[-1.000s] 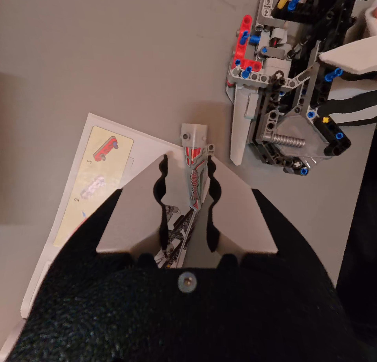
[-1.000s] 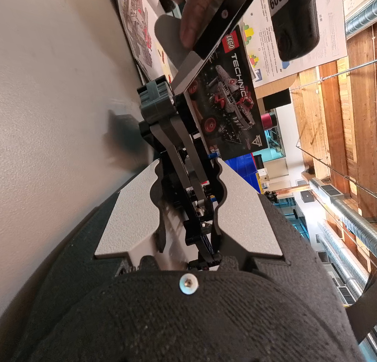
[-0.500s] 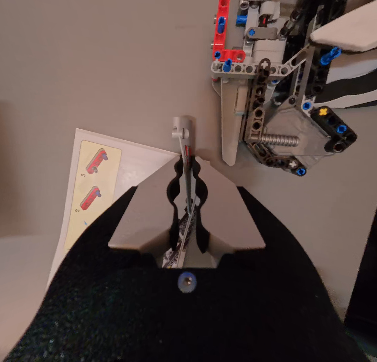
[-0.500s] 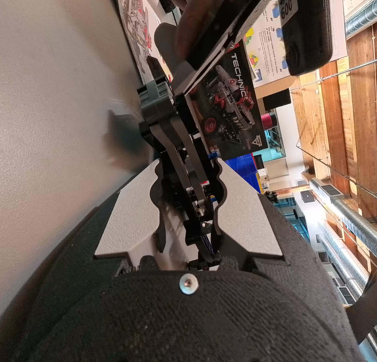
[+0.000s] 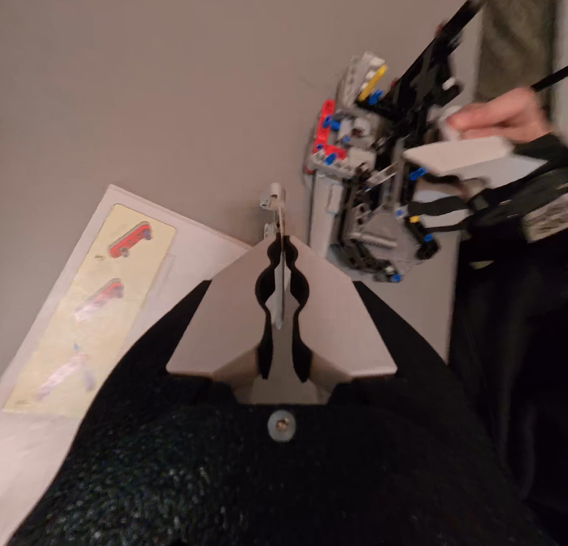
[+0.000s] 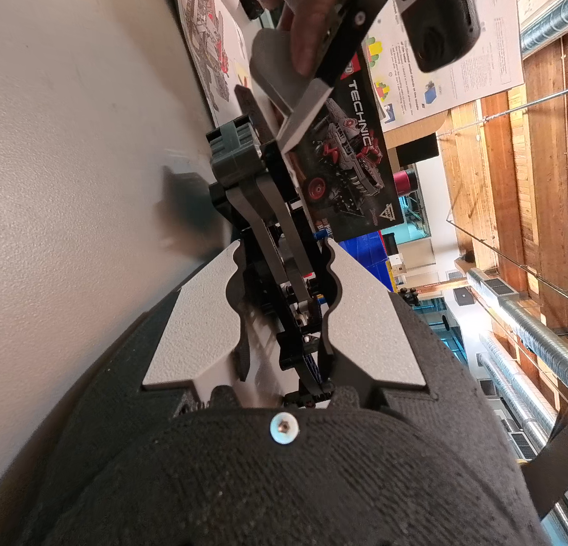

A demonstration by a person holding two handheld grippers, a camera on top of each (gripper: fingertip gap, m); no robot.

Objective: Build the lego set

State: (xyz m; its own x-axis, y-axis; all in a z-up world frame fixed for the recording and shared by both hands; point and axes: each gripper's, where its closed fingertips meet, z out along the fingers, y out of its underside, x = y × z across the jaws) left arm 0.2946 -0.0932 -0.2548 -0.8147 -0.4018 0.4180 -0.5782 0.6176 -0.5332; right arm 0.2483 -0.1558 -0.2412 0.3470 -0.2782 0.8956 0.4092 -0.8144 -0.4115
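My left gripper (image 5: pixel 282 238) is shut on a thin grey Lego panel (image 5: pixel 273 197), held edge-on with its pin-hole end sticking out past the fingertips. It is above the corner of the instruction booklet (image 5: pixel 92 285). The part-built Lego model (image 5: pixel 368 193), grey and black with red, blue and yellow parts, is to the right, about a hand's width away. My right gripper (image 6: pixel 282 245) is shut on the model's black and dark grey frame (image 6: pixel 264 211), holding it on its side against the table. The right gripper's finger (image 5: pixel 461 159) also shows in the left wrist view.
The grey table (image 5: pixel 153 85) lies beyond the booklet. In the right wrist view the Lego box (image 6: pixel 353 162) stands behind the model and the booklet (image 6: pixel 209 39) lies farther off. The left gripper (image 6: pixel 295 101), with a hand on it, hangs over the model. A hand (image 5: pixel 507 119) is at the right. My right fingertips sit around 9 centimeters from my left ones.
My left gripper closed on the grey panel, turned it on edge and lifted it off the booklet. The right gripper kept its hold on the model with little movement.
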